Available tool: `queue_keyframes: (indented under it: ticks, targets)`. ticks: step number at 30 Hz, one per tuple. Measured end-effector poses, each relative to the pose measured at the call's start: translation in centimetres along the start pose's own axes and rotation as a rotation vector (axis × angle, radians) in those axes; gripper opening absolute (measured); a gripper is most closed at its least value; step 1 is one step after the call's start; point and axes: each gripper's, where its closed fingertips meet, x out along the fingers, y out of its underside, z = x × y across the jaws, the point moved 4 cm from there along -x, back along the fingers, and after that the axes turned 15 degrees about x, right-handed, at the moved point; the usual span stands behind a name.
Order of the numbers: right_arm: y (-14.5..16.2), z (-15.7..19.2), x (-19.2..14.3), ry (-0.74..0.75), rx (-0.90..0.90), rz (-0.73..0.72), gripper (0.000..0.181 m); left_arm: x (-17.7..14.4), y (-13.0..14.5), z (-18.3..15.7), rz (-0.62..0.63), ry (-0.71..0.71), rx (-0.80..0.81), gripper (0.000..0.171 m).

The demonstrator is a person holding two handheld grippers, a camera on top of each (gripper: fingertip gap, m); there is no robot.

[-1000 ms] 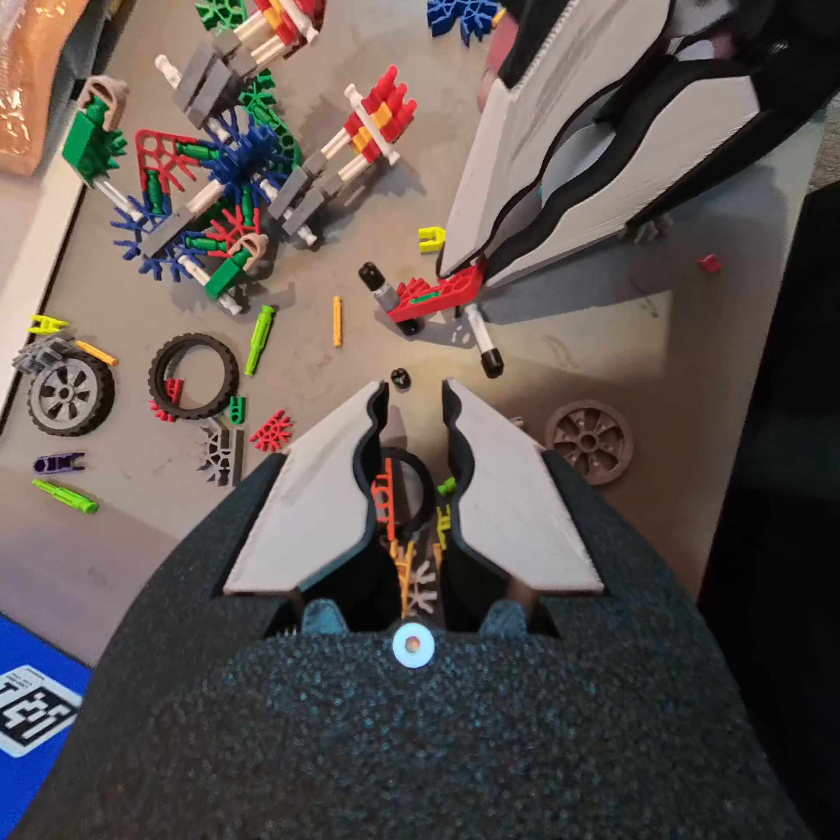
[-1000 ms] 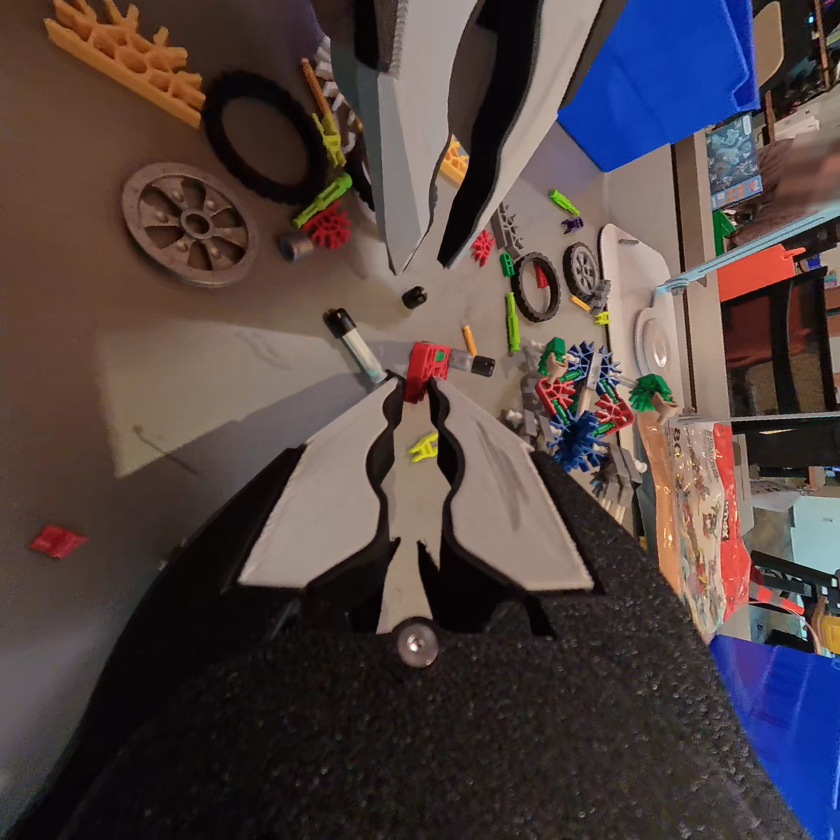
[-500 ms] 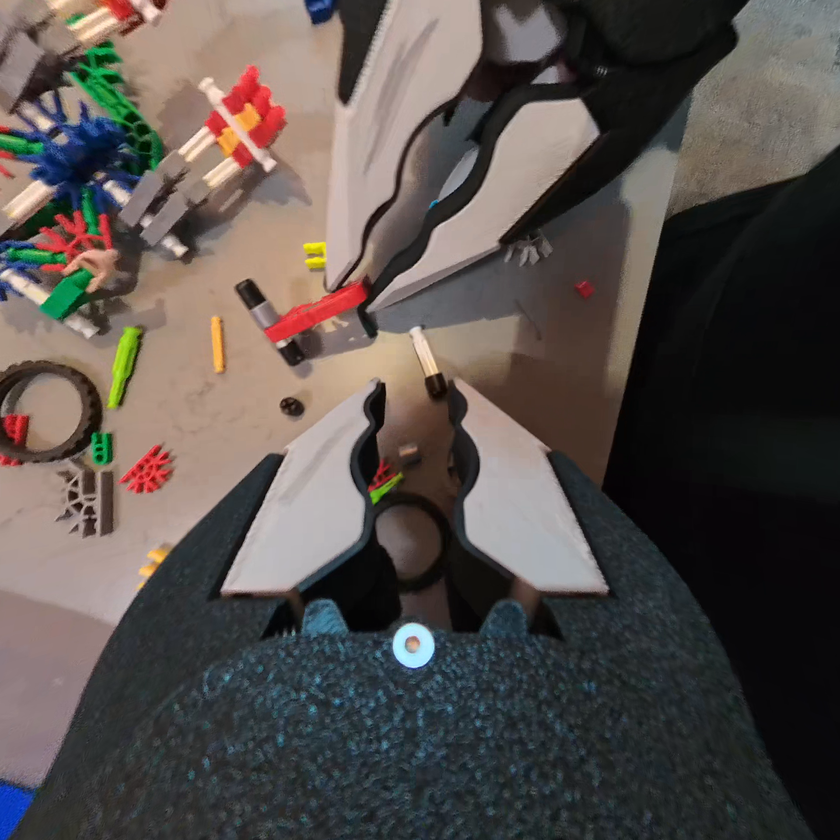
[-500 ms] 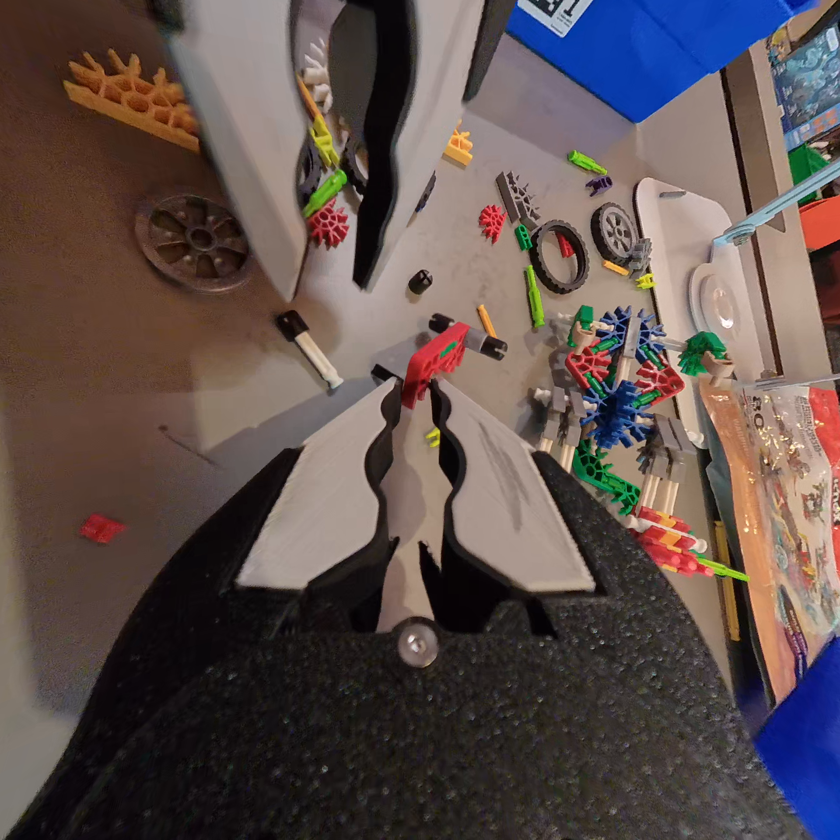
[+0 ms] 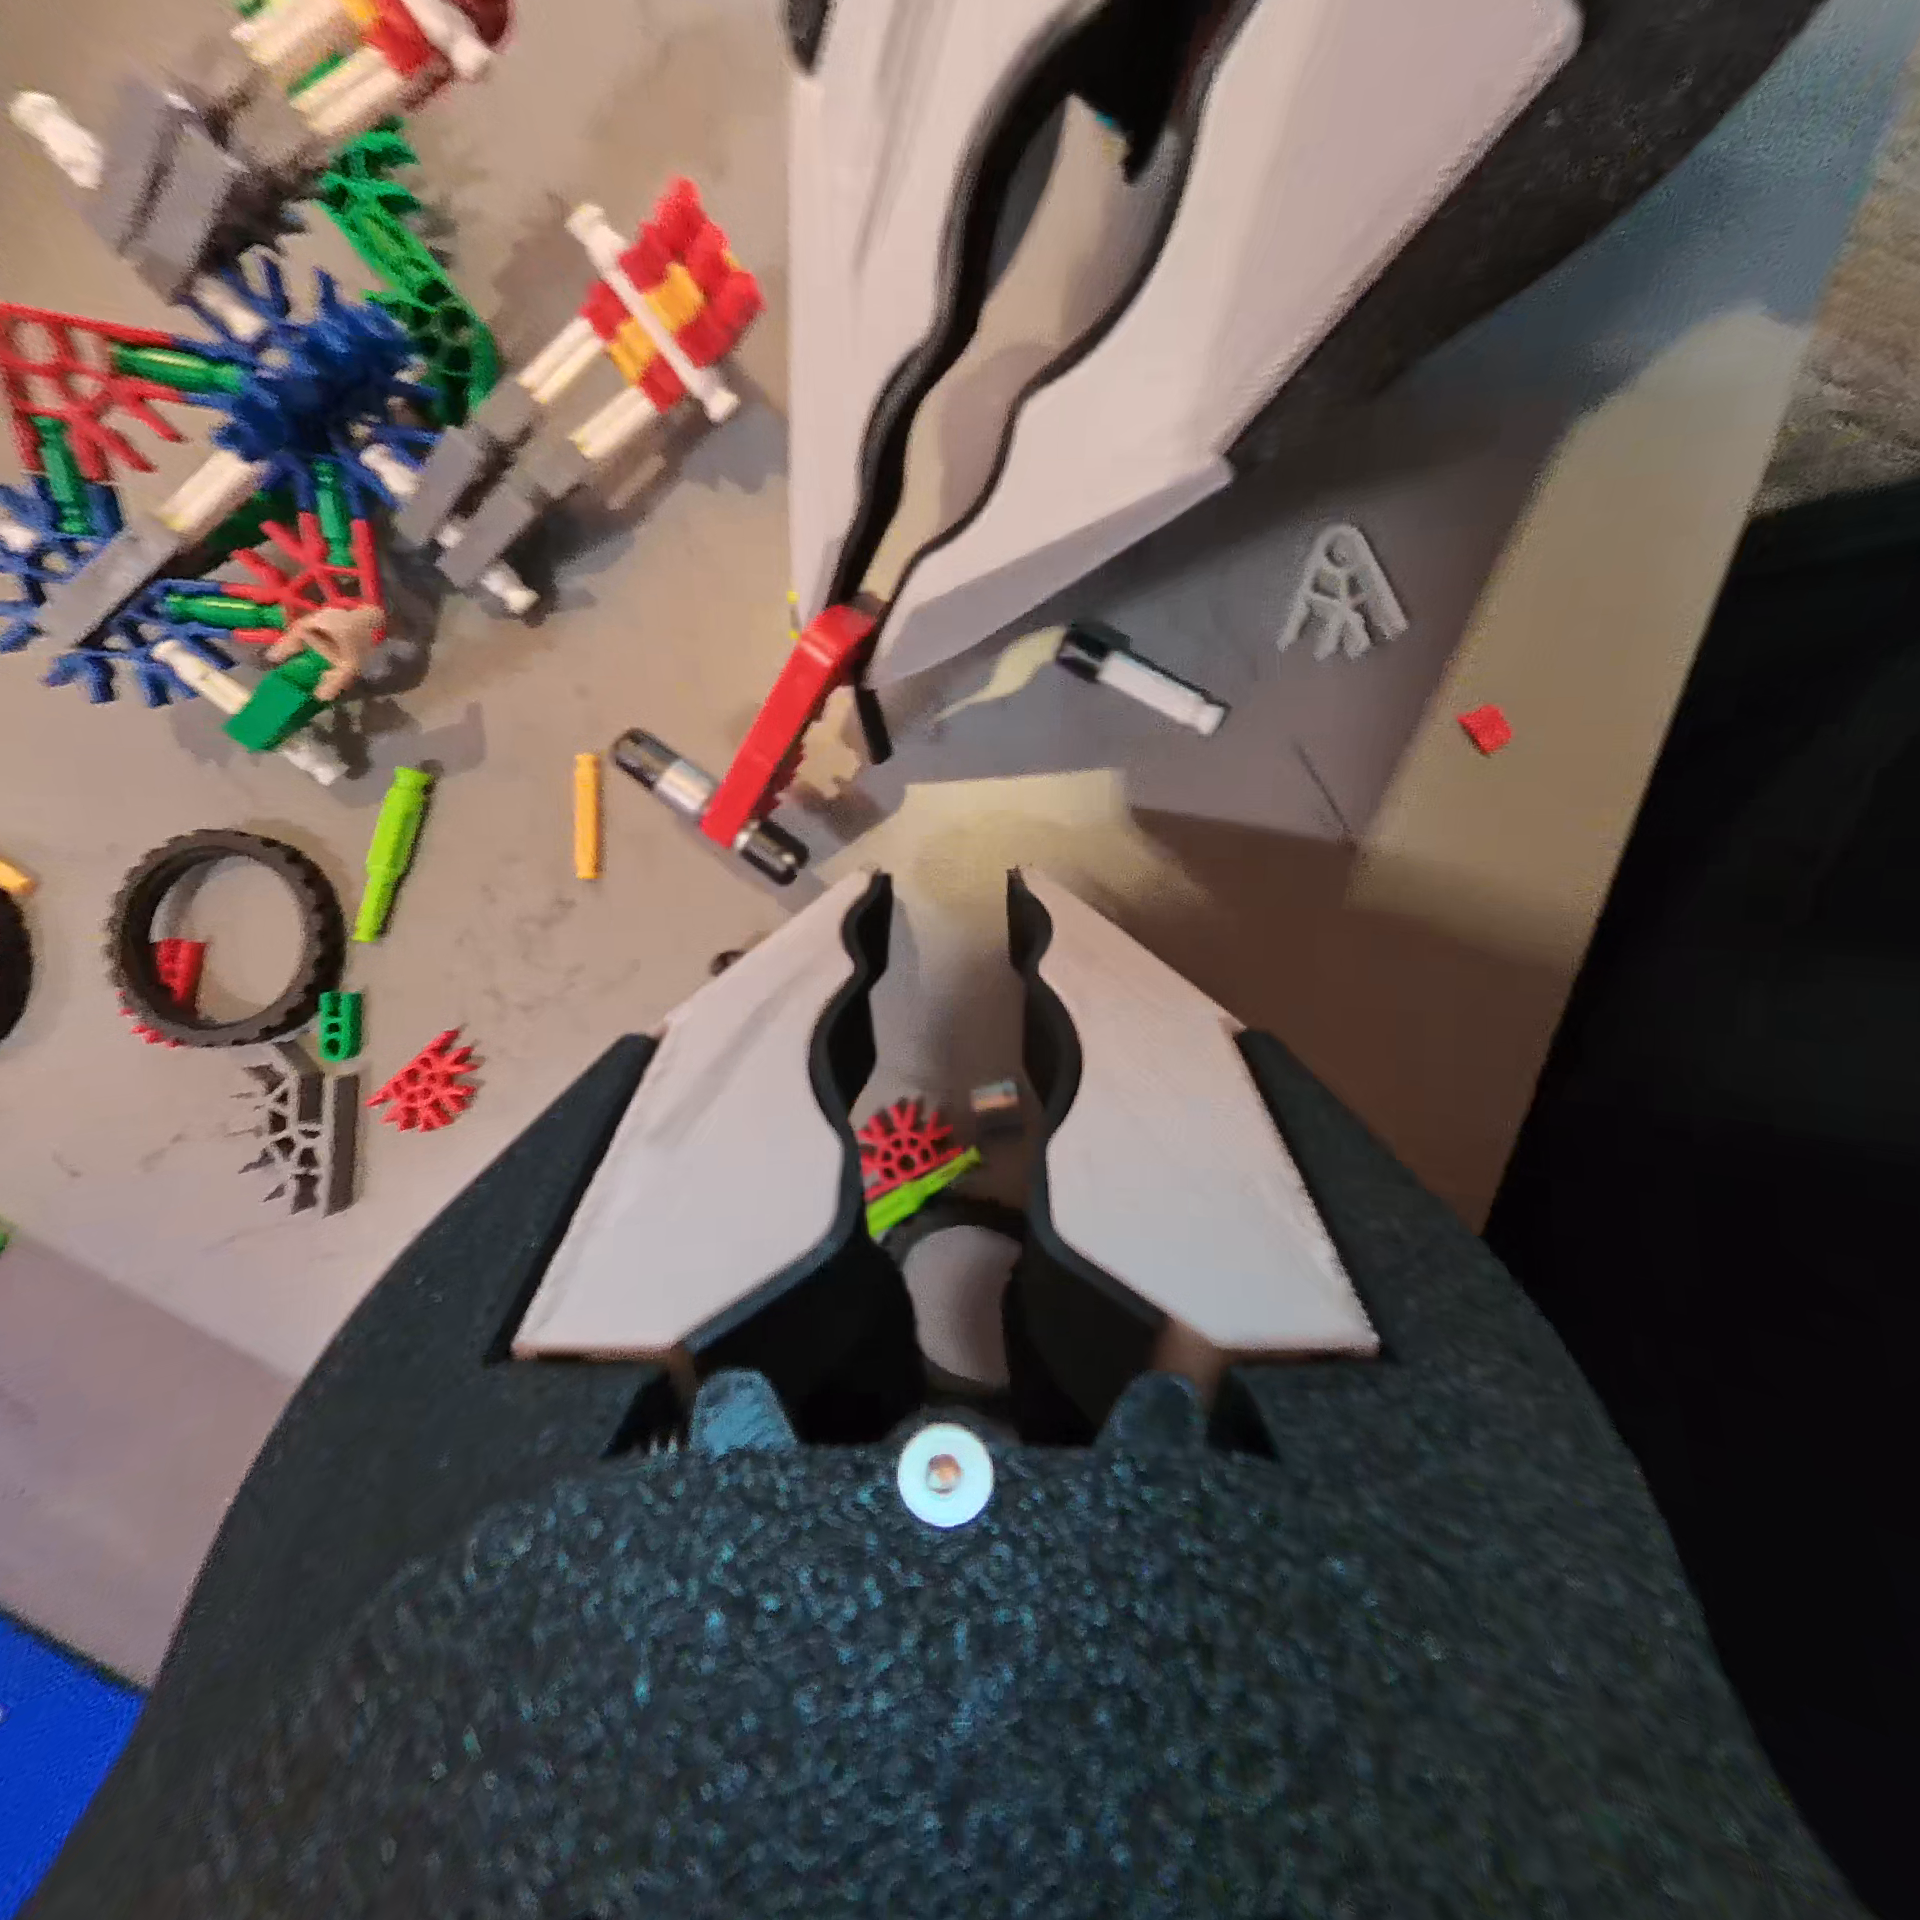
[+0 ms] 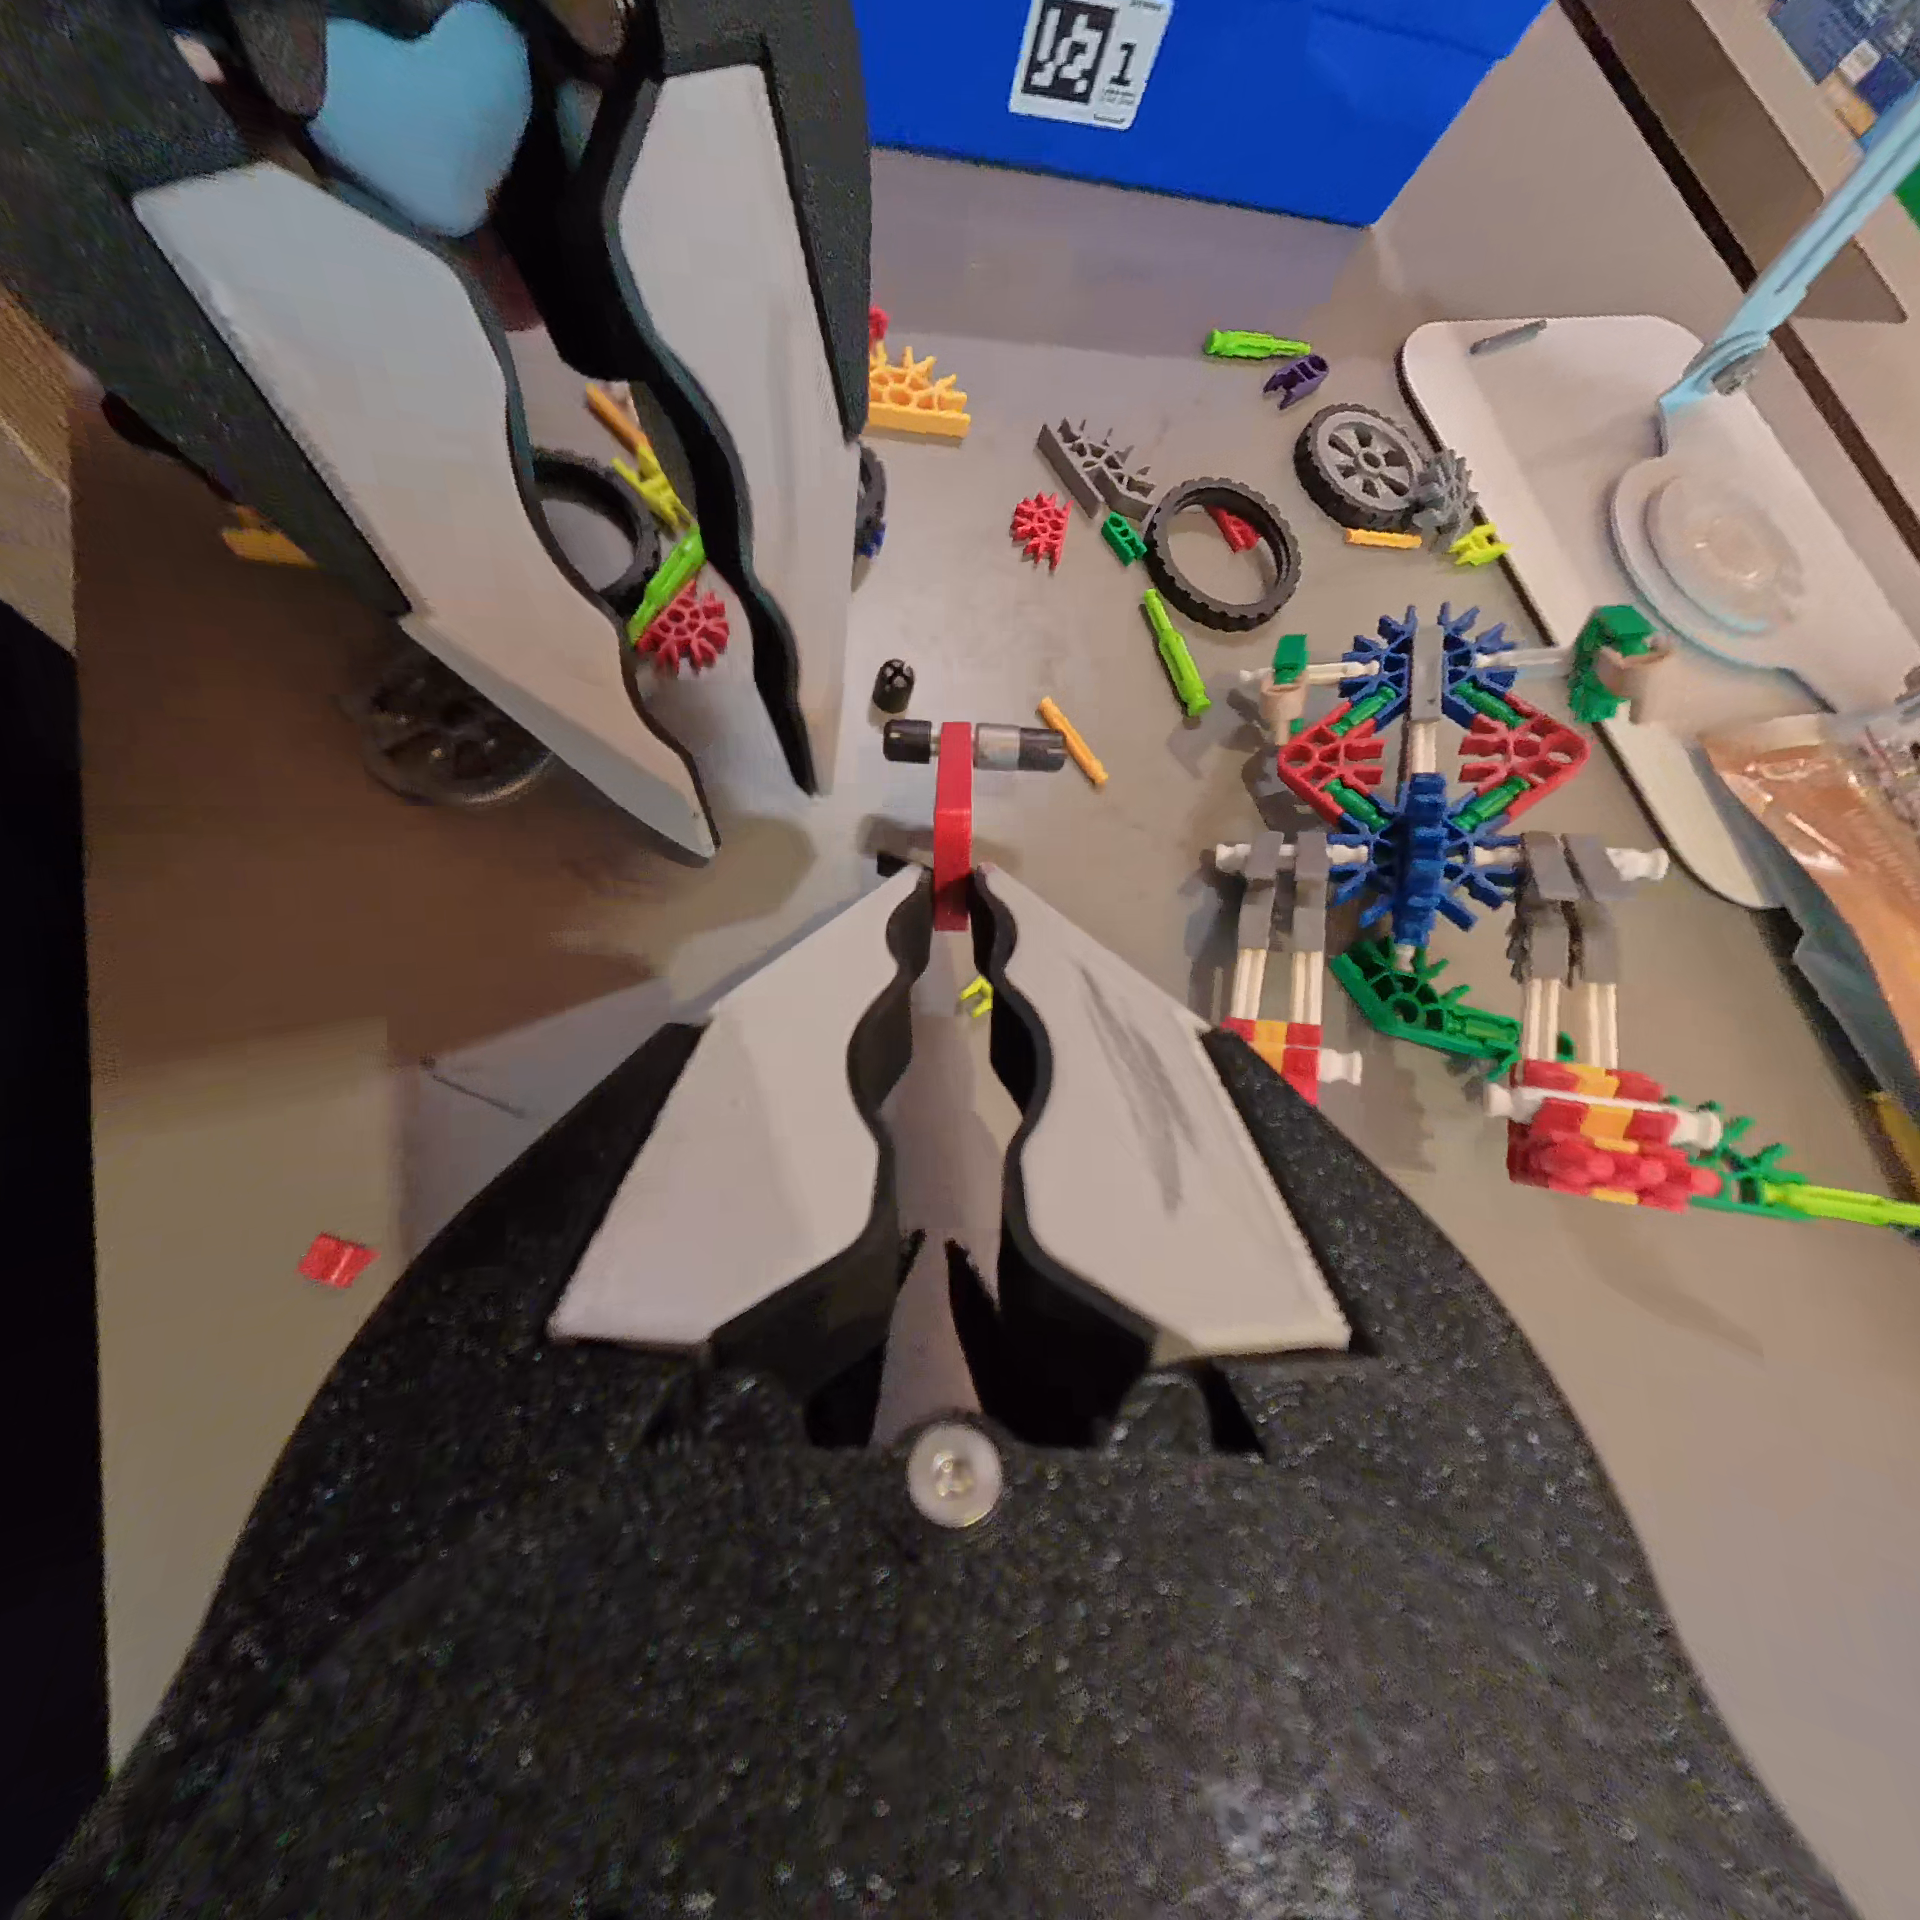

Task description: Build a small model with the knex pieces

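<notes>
We note the right gripper (image 6: 951,878) pinched narrow on the flat red plastic connector (image 6: 952,805), whose far end carries a short grey rod with black end caps (image 6: 977,744) lifted above the grey tabletop (image 6: 1039,260). The left gripper (image 5: 945,883) hangs with its jaws apart and empty, just beside that connector. Under it lie a small red snowflake-shaped piece (image 5: 906,1135) and a lime green rod (image 5: 920,1195); a multicoloured rod-and-connector figure (image 6: 1423,831) lies to the right.

White sticker (image 6: 1086,57) with black square code and printed characters, on blue mat (image 6: 1247,114) (far table edge), printed orange bag (image 6: 1829,831), unreadable
</notes>
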Motion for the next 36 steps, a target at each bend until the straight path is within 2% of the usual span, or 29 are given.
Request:
queue_keyframes:
  ticks: [9,13,15,19,23,29,33,36]
  targets:
    - [-0.5,-1.0,-0.9,-0.082,0.186,-0.046,0.006,-1.0,0.0,3.3,-0.034,-0.112,-0.043,0.035]
    - [-0.5,-0.9,-1.2,-0.166,0.268,-0.051,0.006,-1.6,-1.6,3.4,-0.116,-0.108,0.057,0.034]
    - [-0.5,-0.6,-1.4,-0.23,0.306,-0.036,0.006,-1.3,-2.2,3.1,-0.104,-0.104,0.145,0.028]
    - [-0.4,-0.5,-1.5,-0.289,0.341,-0.02,0.006,0.0,-2.2,2.5,-0.086,-0.029,0.17,0.013]
    - [0.3,-0.7,-2.5,-0.24,0.335,0.008,0.02,0.3,-1.8,3.0,-0.054,-0.033,0.138,0.004]
    - [3.5,0.3,-5.0,-0.223,0.21,0.117,0.02,0.7,-1.0,2.4,0.023,0.035,0.153,0.004]
    - [5.3,0.7,-4.4,-0.187,0.059,0.221,0.017,1.4,-0.8,1.8,0.071,0.087,0.179,0.004]
    - [5.6,1.2,-4.1,-0.2,-0.003,0.239,0.007,1.8,-0.6,1.6,0.094,0.103,0.183,0.004]
